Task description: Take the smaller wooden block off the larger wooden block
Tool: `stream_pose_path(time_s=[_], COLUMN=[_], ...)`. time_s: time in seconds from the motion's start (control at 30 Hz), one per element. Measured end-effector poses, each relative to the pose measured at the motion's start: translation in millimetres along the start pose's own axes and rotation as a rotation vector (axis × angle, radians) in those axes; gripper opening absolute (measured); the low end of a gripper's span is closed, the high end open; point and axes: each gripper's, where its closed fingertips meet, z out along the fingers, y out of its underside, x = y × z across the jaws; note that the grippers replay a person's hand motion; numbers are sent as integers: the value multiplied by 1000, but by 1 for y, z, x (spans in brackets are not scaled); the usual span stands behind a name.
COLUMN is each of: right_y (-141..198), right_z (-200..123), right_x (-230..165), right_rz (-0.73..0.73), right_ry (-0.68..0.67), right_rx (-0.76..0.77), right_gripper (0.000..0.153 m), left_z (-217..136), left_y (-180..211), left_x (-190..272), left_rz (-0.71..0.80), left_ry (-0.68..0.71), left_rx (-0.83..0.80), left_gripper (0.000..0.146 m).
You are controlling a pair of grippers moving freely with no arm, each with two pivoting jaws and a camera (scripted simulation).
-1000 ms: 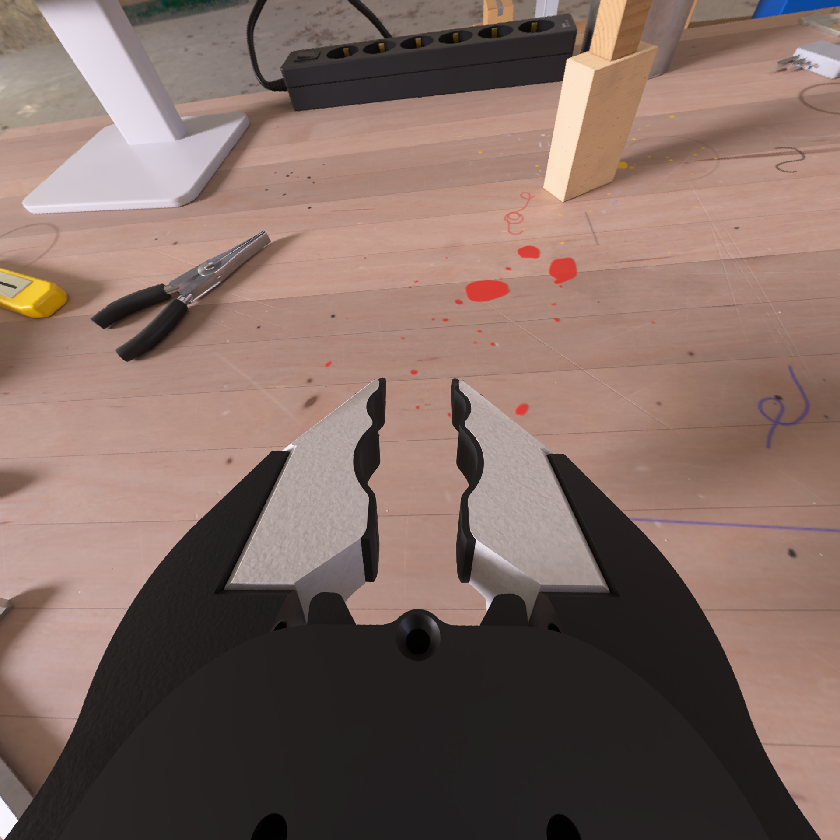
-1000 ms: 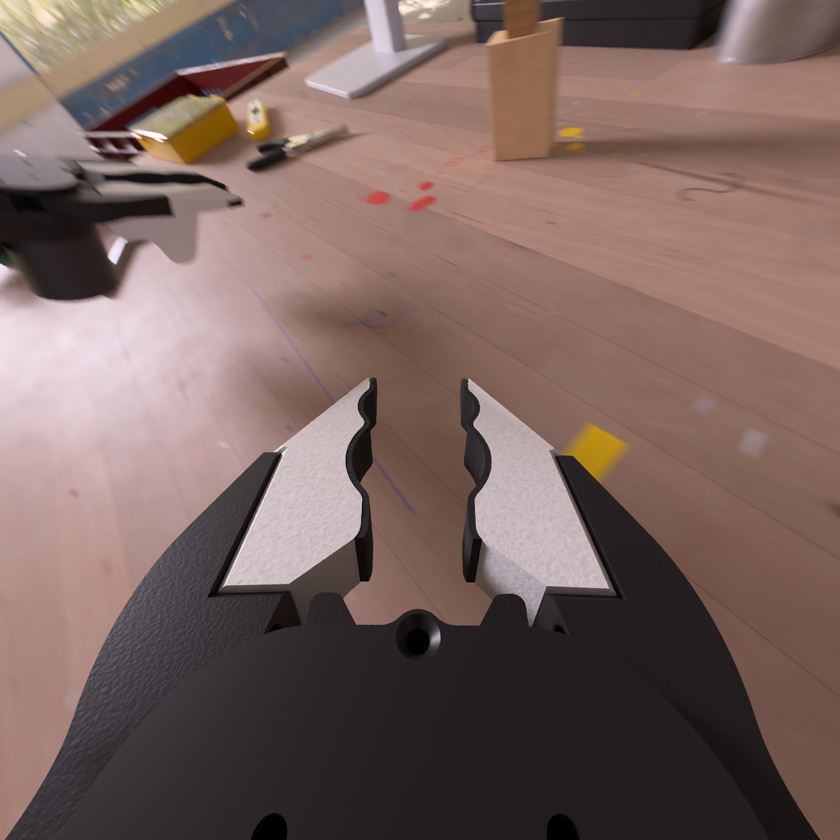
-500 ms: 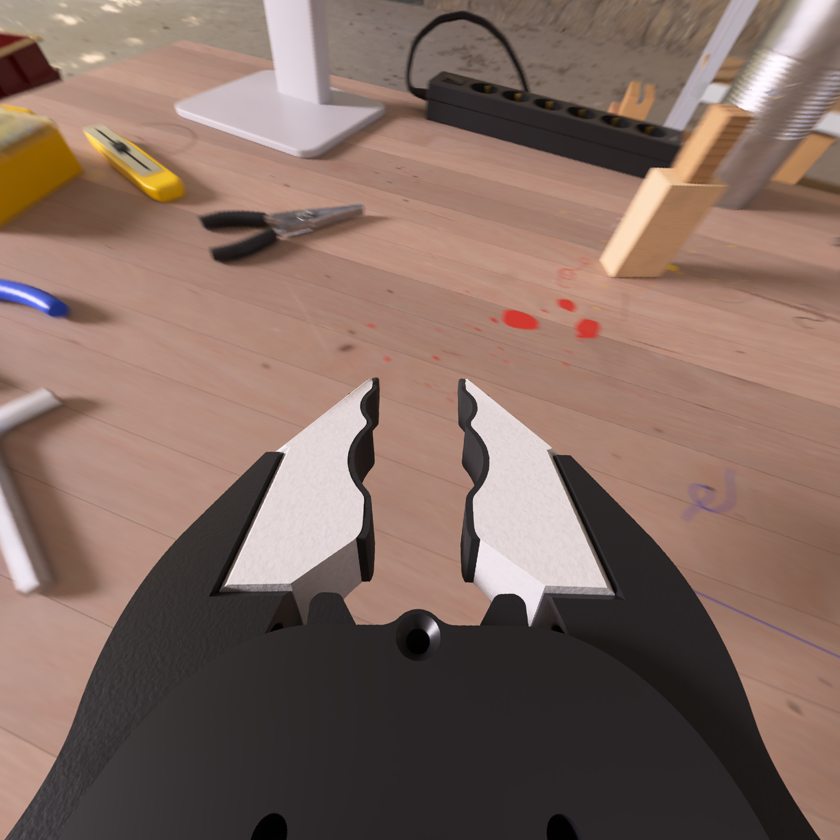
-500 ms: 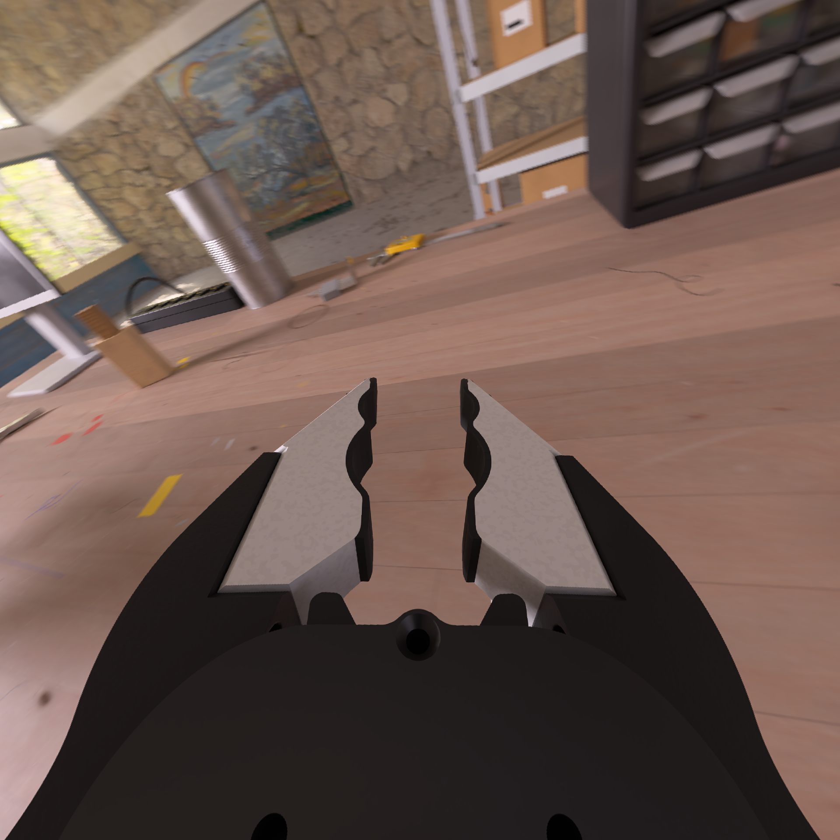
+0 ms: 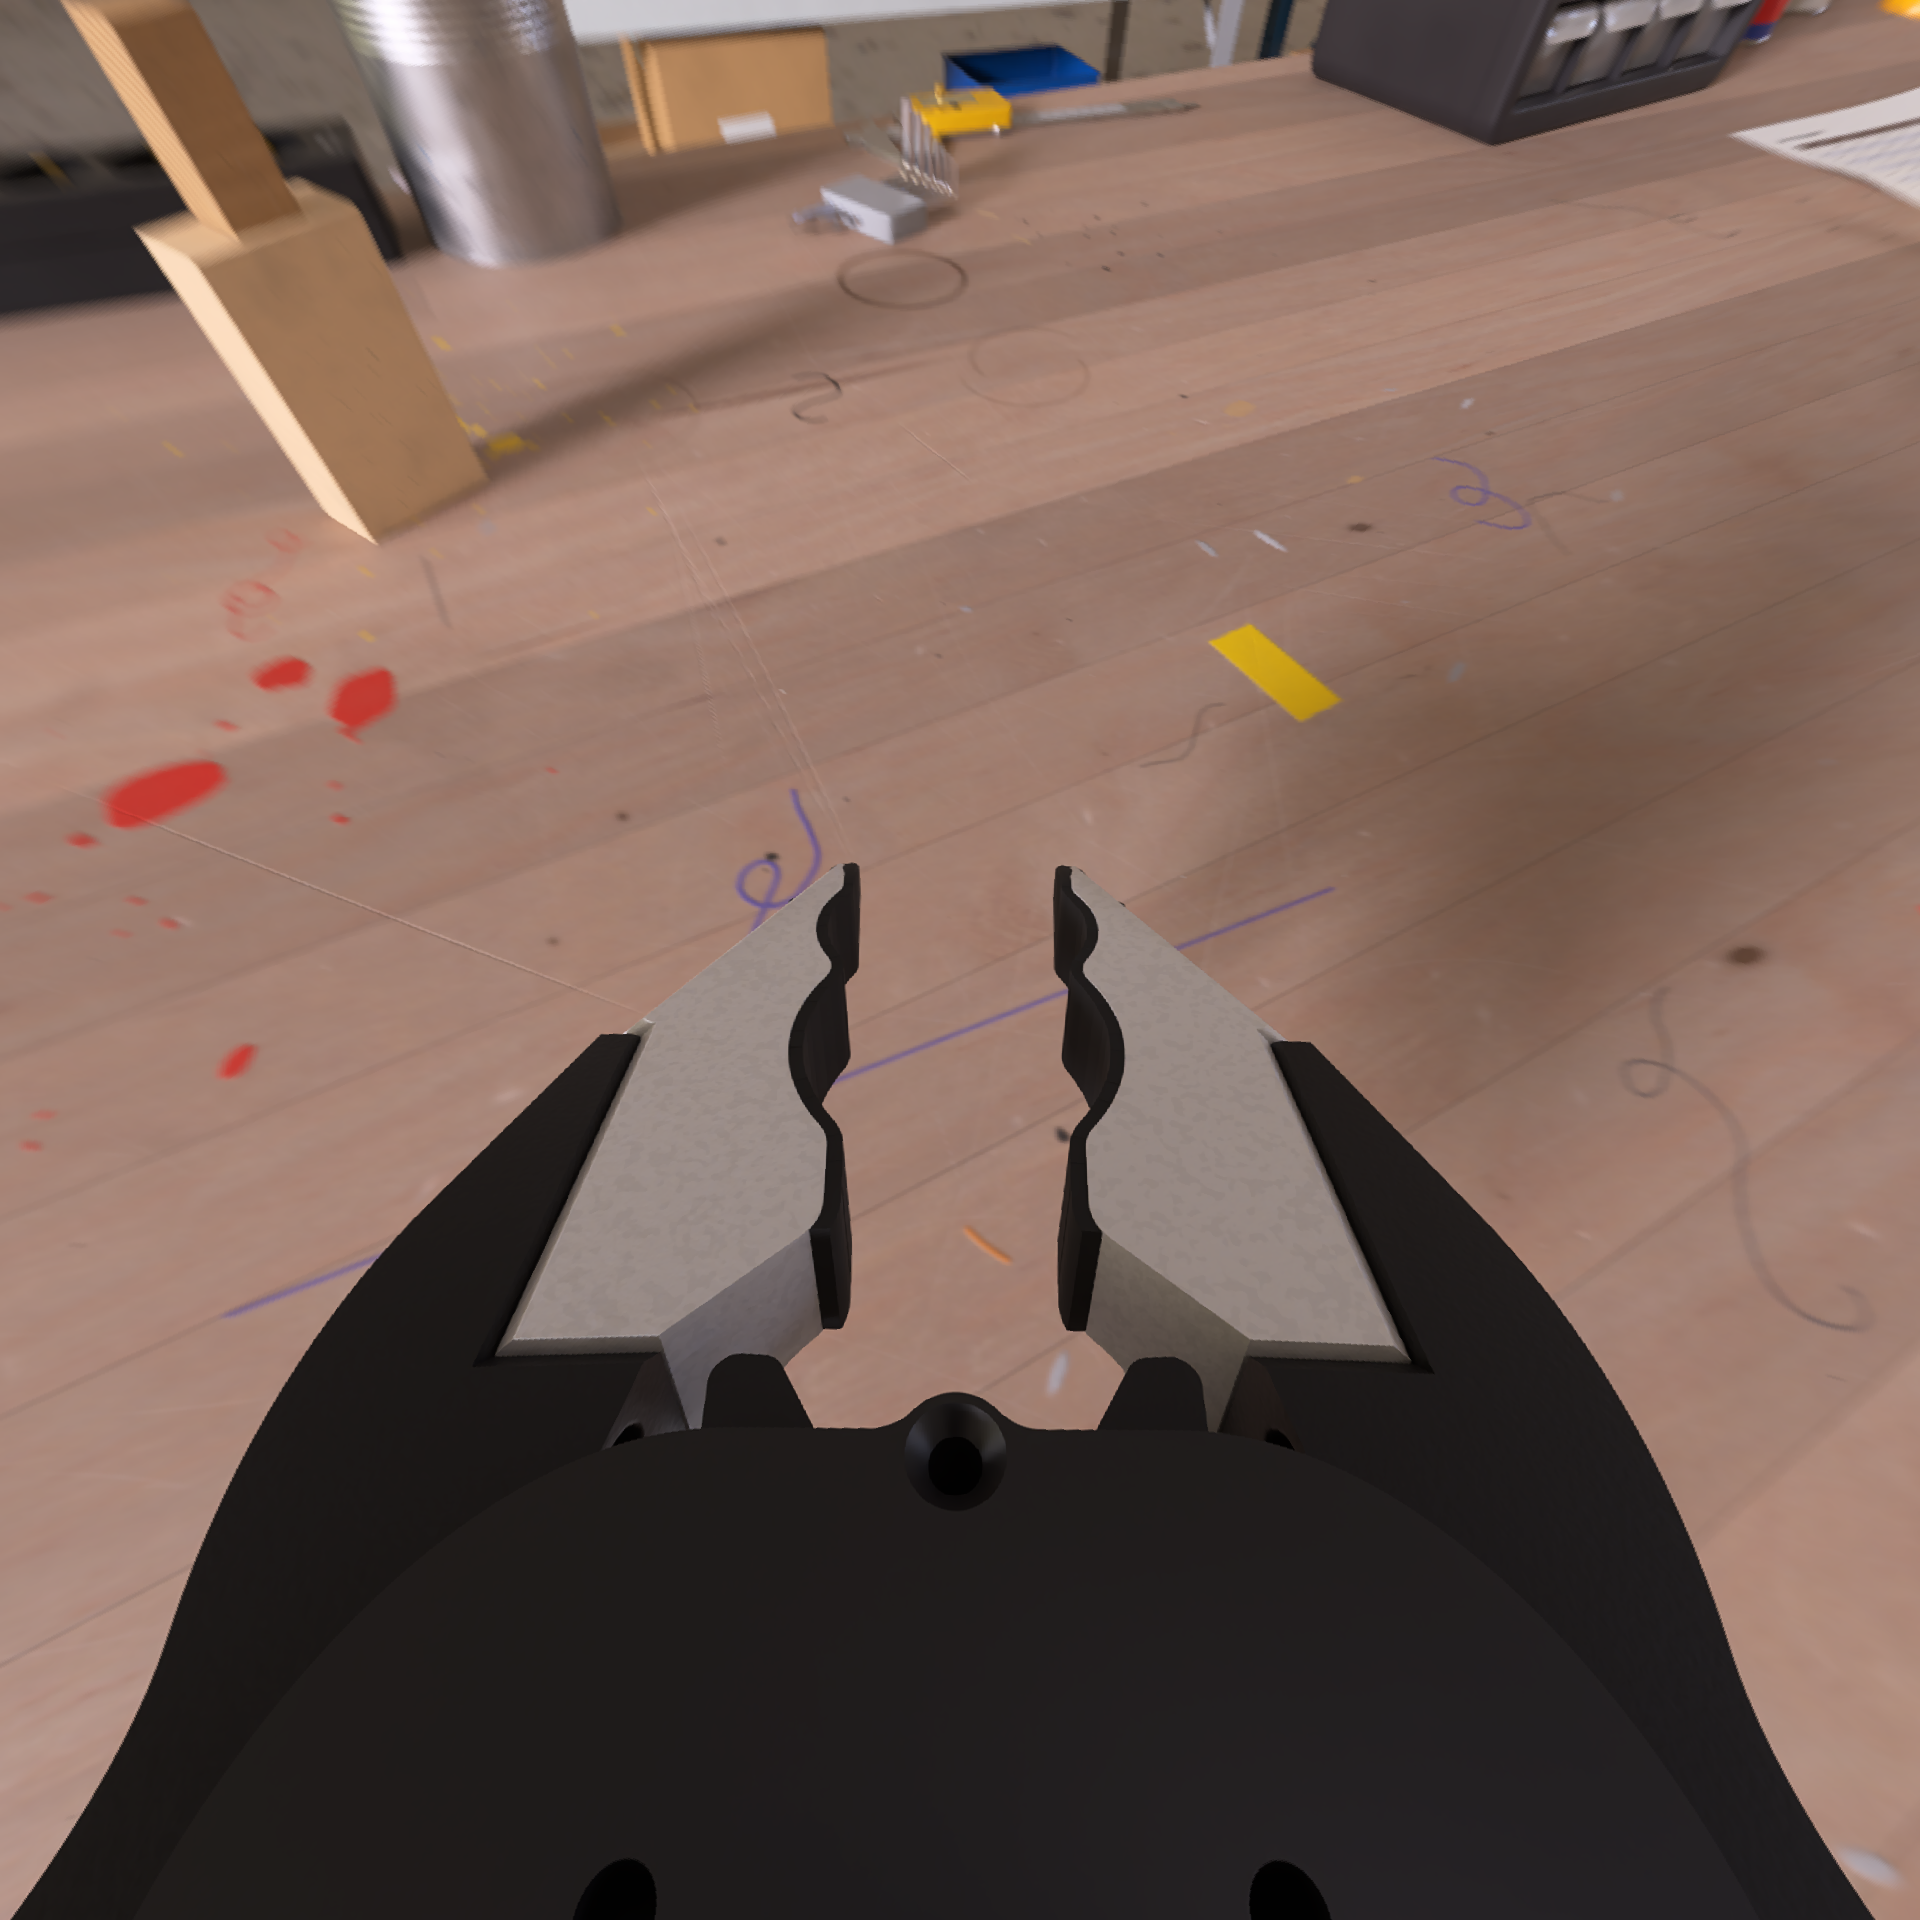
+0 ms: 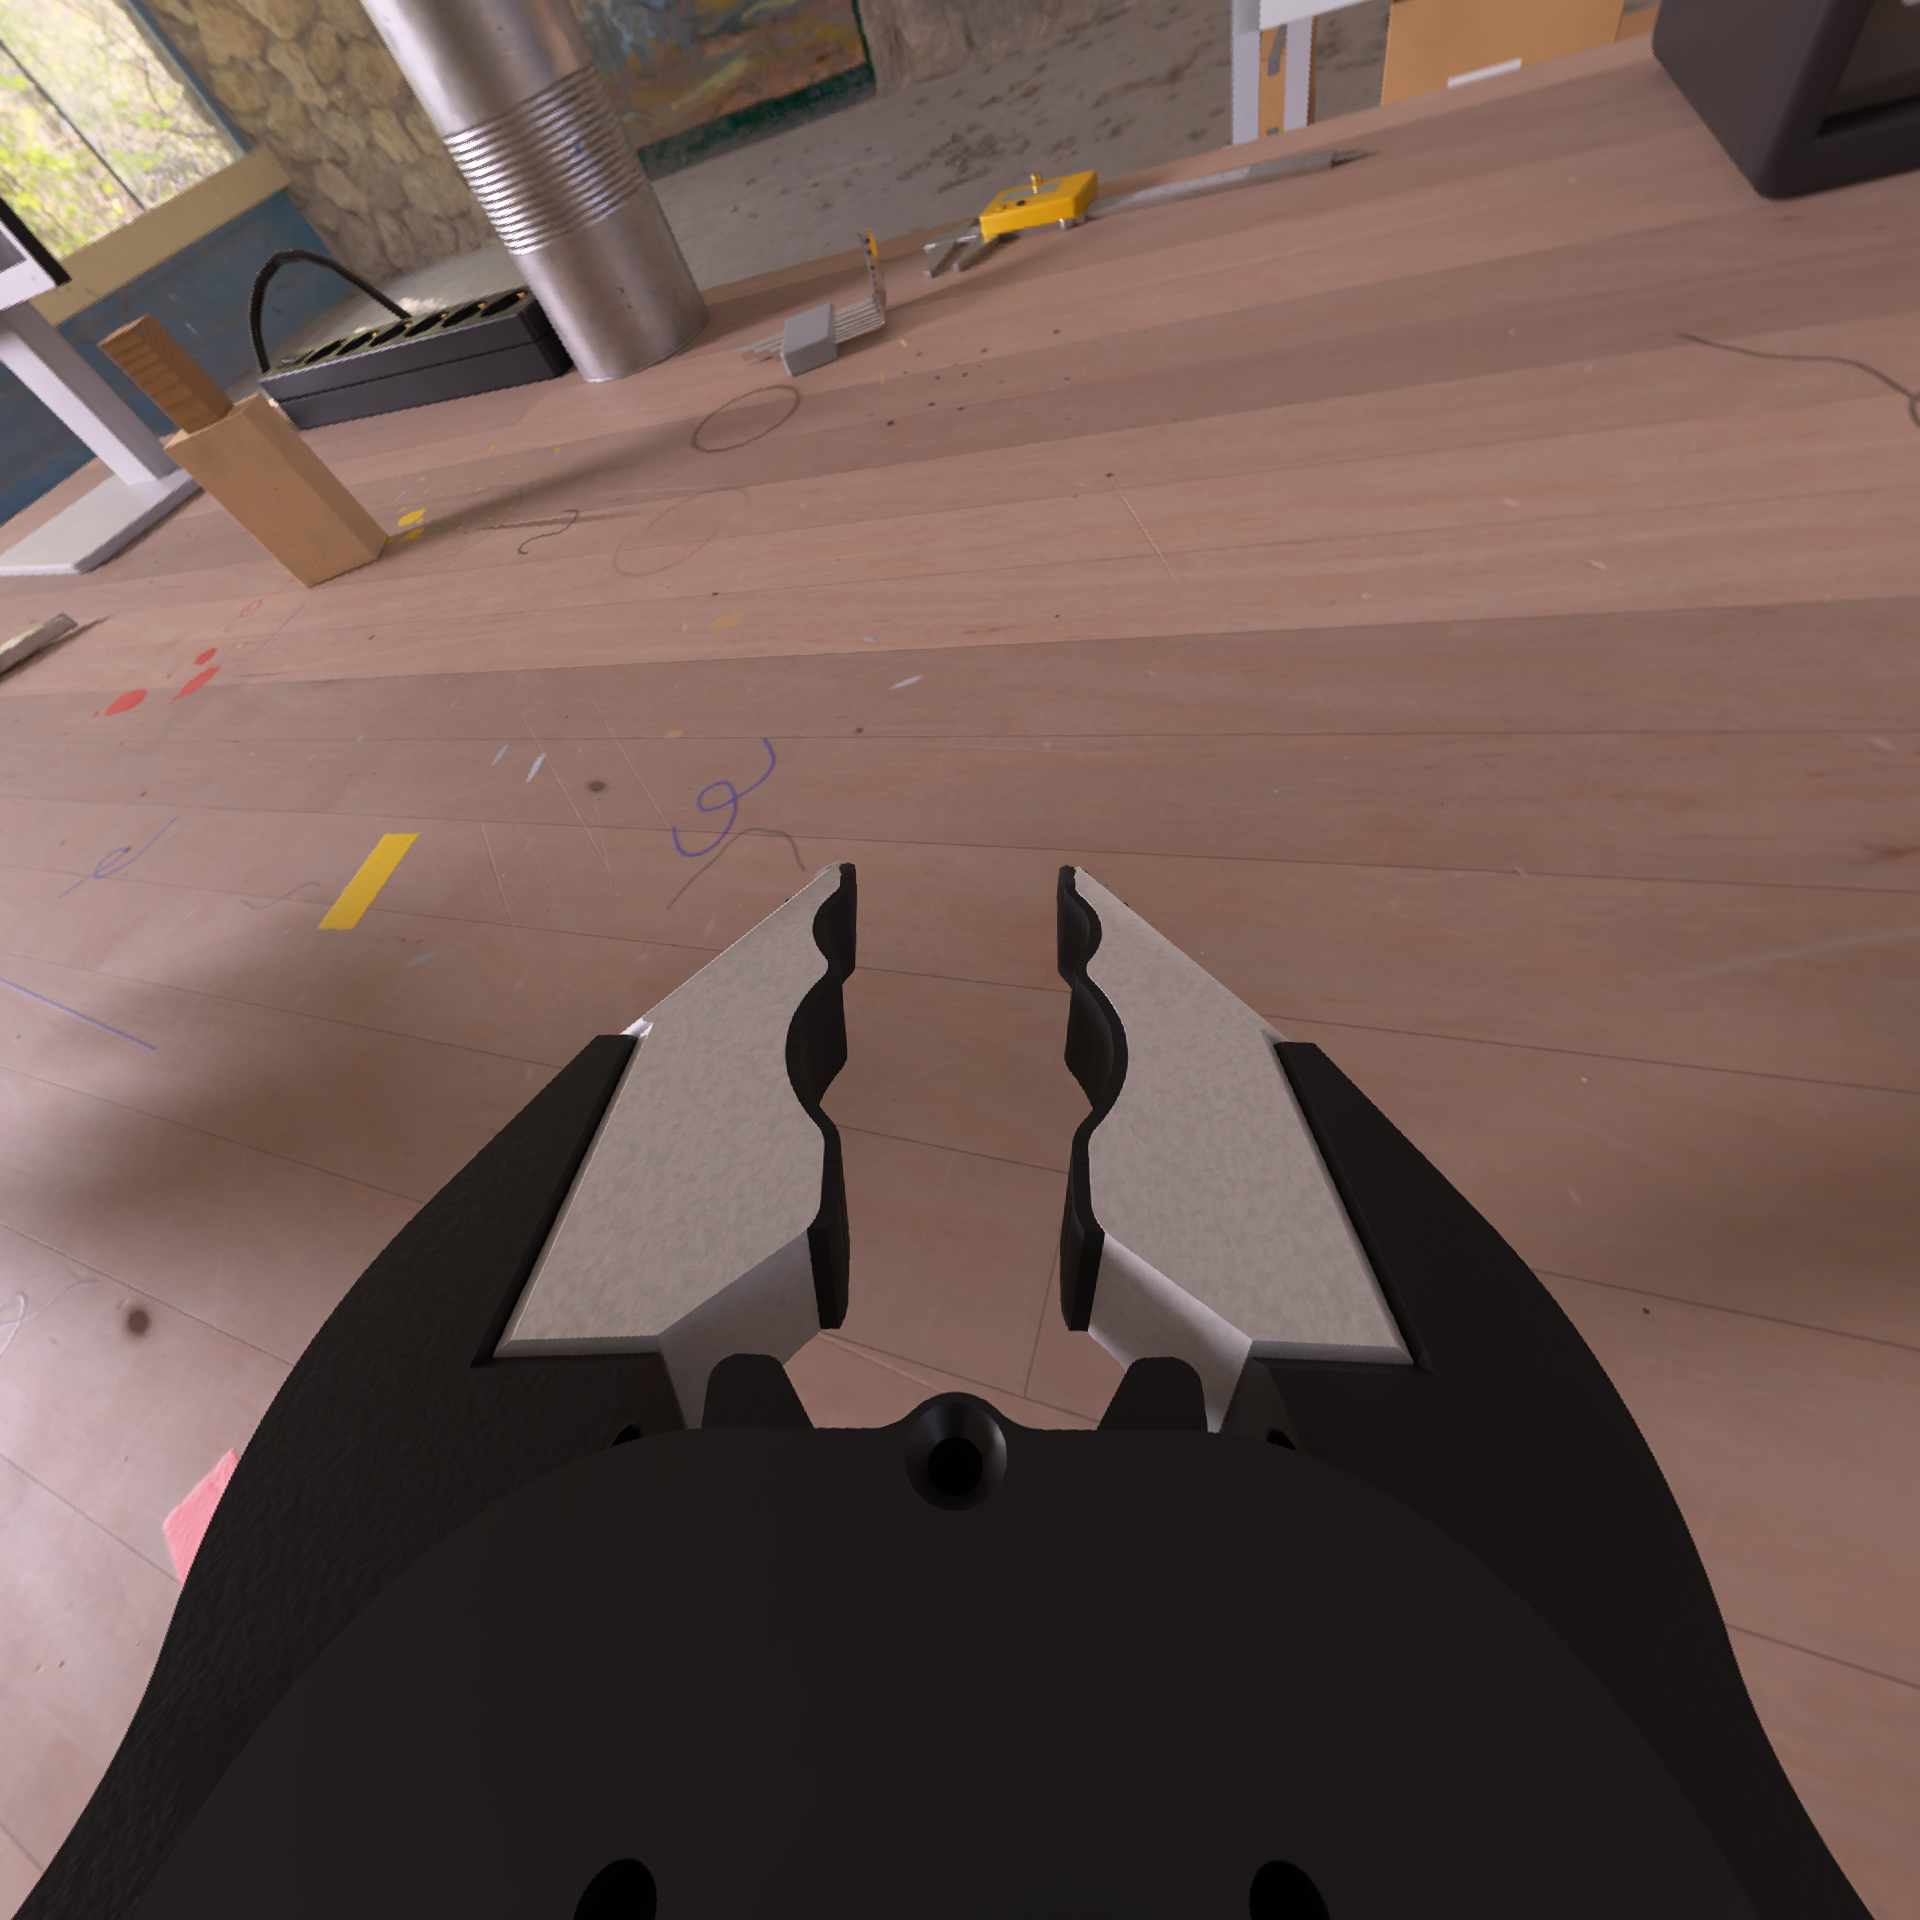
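Note:
The larger wooden block (image 5: 312, 353) stands on the wooden table at the upper left of the left wrist view, with the smaller, darker wooden block (image 5: 177, 104) on top of it. Both appear tilted in the view. They also show far off at the left of the right wrist view, larger block (image 6: 275, 494) and smaller block (image 6: 166, 374). My left gripper (image 5: 956, 883) is open and empty over the table, well short of the blocks and to their right. My right gripper (image 6: 956, 883) is open and empty, farther from the blocks.
A metal cylinder (image 5: 483, 125) stands behind the blocks, with a black power strip (image 6: 416, 353) beside it. A small grey tool (image 5: 873, 208) and a yellow tool (image 6: 1039, 203) lie farther back. A dark drawer cabinet (image 5: 1538, 62) sits at the back right. Red paint spots (image 5: 166, 790) and yellow tape (image 5: 1273, 670) mark the table.
The left wrist view has swung right: pliers, knife and white stand have left it, and the blocks now sit at its upper left. The right wrist view has tilted down toward the table.

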Motion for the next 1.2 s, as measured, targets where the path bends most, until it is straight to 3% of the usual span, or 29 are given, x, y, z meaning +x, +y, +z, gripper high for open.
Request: stream_pose_path(time_s=[0.23,0.4,0.67,1.03,1.2], right_y=[1,6,11,5,11], right_z=[-2,1,-1,-3,-1], right_x=[18,11,6,11,9], right_rz=[73,57,68,170,129], right_ry=[25,3,-18,-49,-38], right_rx=[-8,-28,-62,-44,-70], right_gripper=[37,37,37,36,37], left_z=[1,-6,-9,-1,-2], left_y=[-8,-21,-14,-1,4], left_x=[-17,-29,-42,-36,-18], left_rz=[92,-58,-133,-172,-146], left_ry=[-169,-187,-220,-155,50], left_rx=[69,182,102,19,-76], left_gripper=[41,33,37,40,42])
